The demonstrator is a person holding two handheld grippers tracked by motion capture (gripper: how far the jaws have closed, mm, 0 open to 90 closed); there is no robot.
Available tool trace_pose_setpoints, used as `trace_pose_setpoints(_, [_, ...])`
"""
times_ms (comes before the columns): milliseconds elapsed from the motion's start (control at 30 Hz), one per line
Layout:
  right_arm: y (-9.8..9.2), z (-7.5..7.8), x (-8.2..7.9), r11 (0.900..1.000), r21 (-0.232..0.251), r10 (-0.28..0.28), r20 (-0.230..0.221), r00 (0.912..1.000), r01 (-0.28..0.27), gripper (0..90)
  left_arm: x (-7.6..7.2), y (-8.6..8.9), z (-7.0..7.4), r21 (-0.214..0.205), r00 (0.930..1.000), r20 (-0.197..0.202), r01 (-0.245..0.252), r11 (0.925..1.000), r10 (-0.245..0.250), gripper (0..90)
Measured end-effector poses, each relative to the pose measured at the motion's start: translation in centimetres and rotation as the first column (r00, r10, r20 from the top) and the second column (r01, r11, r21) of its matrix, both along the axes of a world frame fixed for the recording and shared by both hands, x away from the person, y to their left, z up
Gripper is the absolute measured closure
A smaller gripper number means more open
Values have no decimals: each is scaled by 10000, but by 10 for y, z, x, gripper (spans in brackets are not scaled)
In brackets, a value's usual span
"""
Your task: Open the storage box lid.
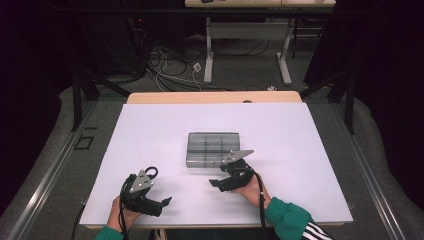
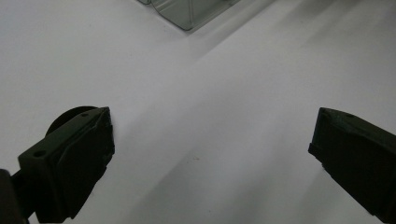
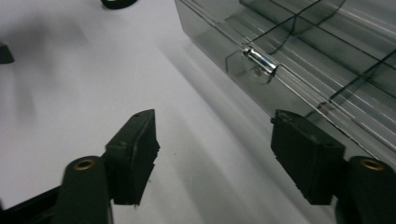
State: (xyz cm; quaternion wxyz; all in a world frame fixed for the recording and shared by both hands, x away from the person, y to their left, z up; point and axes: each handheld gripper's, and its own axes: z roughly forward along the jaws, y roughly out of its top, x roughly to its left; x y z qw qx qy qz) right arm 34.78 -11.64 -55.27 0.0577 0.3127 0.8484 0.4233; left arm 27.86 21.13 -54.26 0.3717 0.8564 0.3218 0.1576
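A clear plastic compartment box (image 1: 212, 148) lies shut in the middle of the white table top (image 1: 150, 130). My right gripper (image 1: 220, 176) rests just in front of the box's near right corner. Its jaws stand apart over bare table in the right gripper view (image 3: 212, 119), where the box's front wall (image 3: 219, 42) and its small clear latch (image 3: 257, 61) lie just ahead. My left gripper (image 1: 161, 201) sits near the front left edge, away from the box. Its jaws are spread wide (image 2: 212, 128) with nothing between them, and a corner of the box (image 2: 187, 11) shows far ahead.
The table's wooden far edge (image 1: 215, 96) runs behind the white top. Beyond it stand the white legs of another desk (image 1: 209, 55) among loose cables on the floor (image 1: 170, 70). Dark frame posts (image 1: 77, 95) flank the table.
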Motion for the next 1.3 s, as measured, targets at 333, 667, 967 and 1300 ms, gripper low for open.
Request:
trace_pose_setpoints(333, [1, 0, 0, 9975, 214, -668, 61, 9977, 667, 460, 0, -1, -1, 105, 10000, -19, -35, 9999, 35, 0])
trace_pose_setpoints(667, [3, 1, 2, 9892, 678, -1275, -424, 9909, 1302, 565, 0, 0, -1, 71, 10000, -47, -26, 10000, 26, 0])
trace_pose_setpoints(967, [4, 2, 3, 9861, 740, -1441, -620, 9876, 1485, 616, -1, 0, -1, 143, 9999, -96, -54, 9999, 56, 0])
trace_pose_setpoints(1300, [4, 2, 4, 9821, 859, -1626, -650, 9845, 1679, 656, -1, 1, -1, 127, 9999, -93, -63, 9999, 64, 0])
